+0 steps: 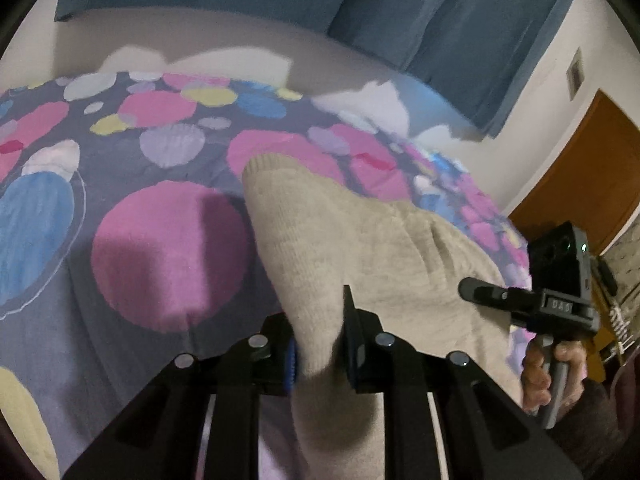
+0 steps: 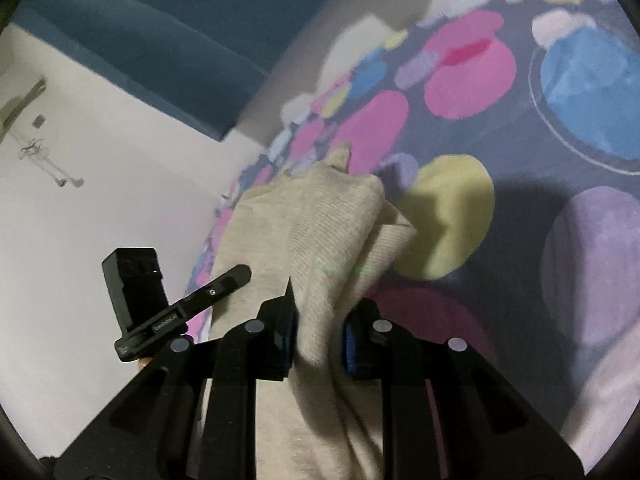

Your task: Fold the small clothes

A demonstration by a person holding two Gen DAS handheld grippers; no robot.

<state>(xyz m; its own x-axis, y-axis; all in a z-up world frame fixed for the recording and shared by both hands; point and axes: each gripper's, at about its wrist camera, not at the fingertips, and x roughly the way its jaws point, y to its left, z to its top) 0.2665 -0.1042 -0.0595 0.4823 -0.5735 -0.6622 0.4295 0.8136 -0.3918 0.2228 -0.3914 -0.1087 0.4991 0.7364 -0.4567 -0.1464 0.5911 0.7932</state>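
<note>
Spread under both of your tools is a dark purple bedspread printed with pink, blue and yellow circles (image 1: 172,256), with teal curtains (image 1: 440,20) hanging on a pale wall behind it and a brown wooden door (image 1: 592,184) off to one side. Your left gripper (image 1: 318,344) has its jaws closed down on a fold of the beige ribbed knit garment (image 1: 360,240), pinching one near edge. Your right gripper (image 2: 318,332) is doing the same on another part of that cloth, with fabric bunched thickly between its jaws. The knit lies partly on the bedspread, its far end trailing away from you while the near portion rises into both grips. Holding two separate points likely lets you keep the edge taut and carry it over evenly, rather than dragging a slack heap. Judging by the loose, rumpled drape, no fold is yet finished.
</note>
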